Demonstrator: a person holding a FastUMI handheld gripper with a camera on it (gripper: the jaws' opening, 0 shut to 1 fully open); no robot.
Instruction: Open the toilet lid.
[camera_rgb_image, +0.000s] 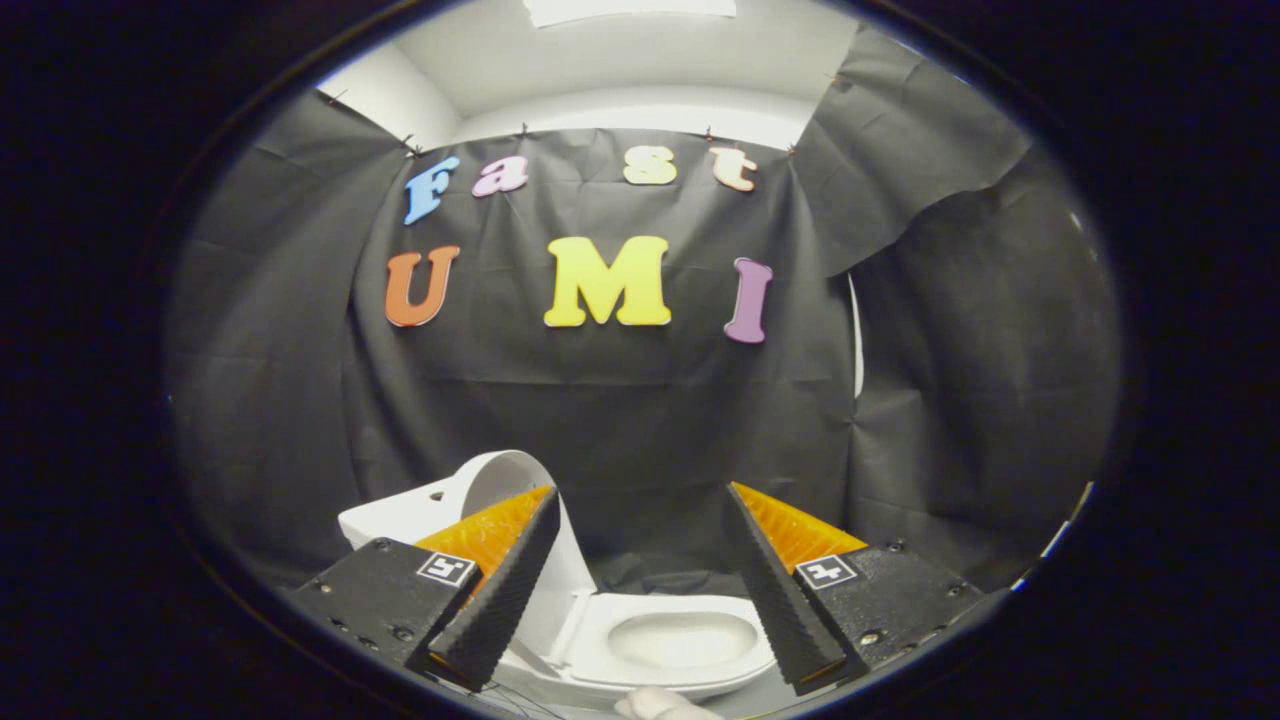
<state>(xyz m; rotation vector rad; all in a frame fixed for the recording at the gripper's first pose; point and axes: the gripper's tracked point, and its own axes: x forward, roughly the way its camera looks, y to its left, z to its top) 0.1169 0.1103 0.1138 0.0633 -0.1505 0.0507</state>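
Note:
A small white toilet (600, 640) stands below and just ahead of my fingers. Its lid (510, 480) is raised upright and leans back toward the tank (400, 515), partly behind my left finger (500, 600). The seat ring and the bowl (680, 640) lie uncovered between my two fingers. My gripper (640, 585) is open, its fingers spread wide apart with nothing between them, hovering above the bowl. The right finger (780, 600) stands over the seat's right rim.
Black cloth (620, 420) covers the booth wall behind the toilet and to both sides. A white-gloved fingertip (665, 705) shows just below the bowl's front edge. White wall and ceiling (620, 60) show above the cloth.

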